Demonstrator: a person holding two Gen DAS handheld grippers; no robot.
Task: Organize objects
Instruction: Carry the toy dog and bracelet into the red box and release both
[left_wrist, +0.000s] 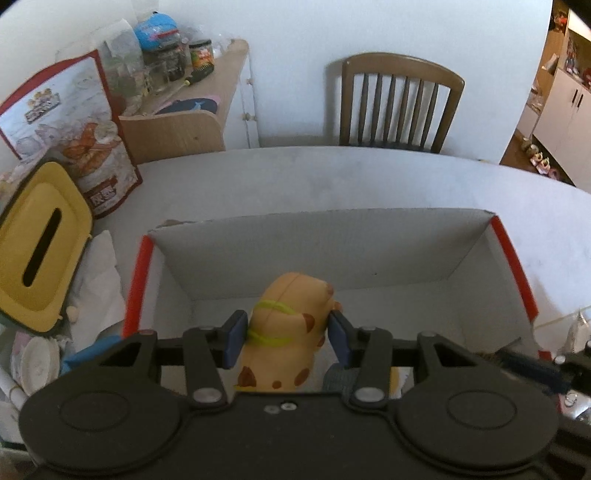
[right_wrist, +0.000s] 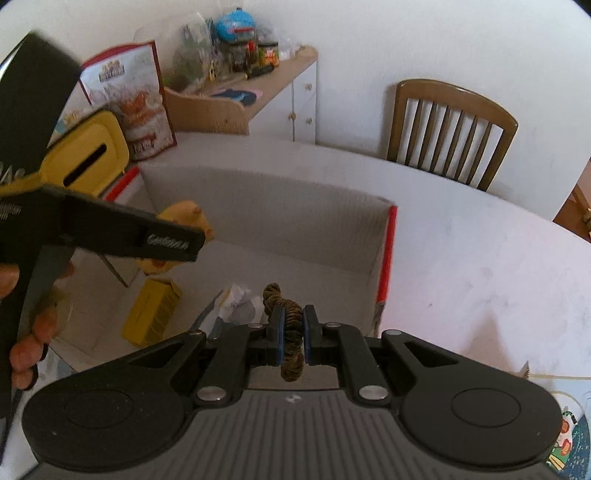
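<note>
Partly, left tongs (right_wrist: 201, 240) hide the toy (right_wrist: 184, 216).

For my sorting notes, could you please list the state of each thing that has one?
Left tongs: shut on the toy.
Toy: held above the box.
Right tongs: shut on the rope.
Rope: bundled, held.
Box: open.
Tissue holder: lid closed.

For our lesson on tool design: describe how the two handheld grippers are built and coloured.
Both the left gripper and right gripper are matte black, with blue pads on two flat fingers, silver rivets on hinged links, and round discs either side. The right's body is ribbed grey; the left's arm carries white lettering.
</note>
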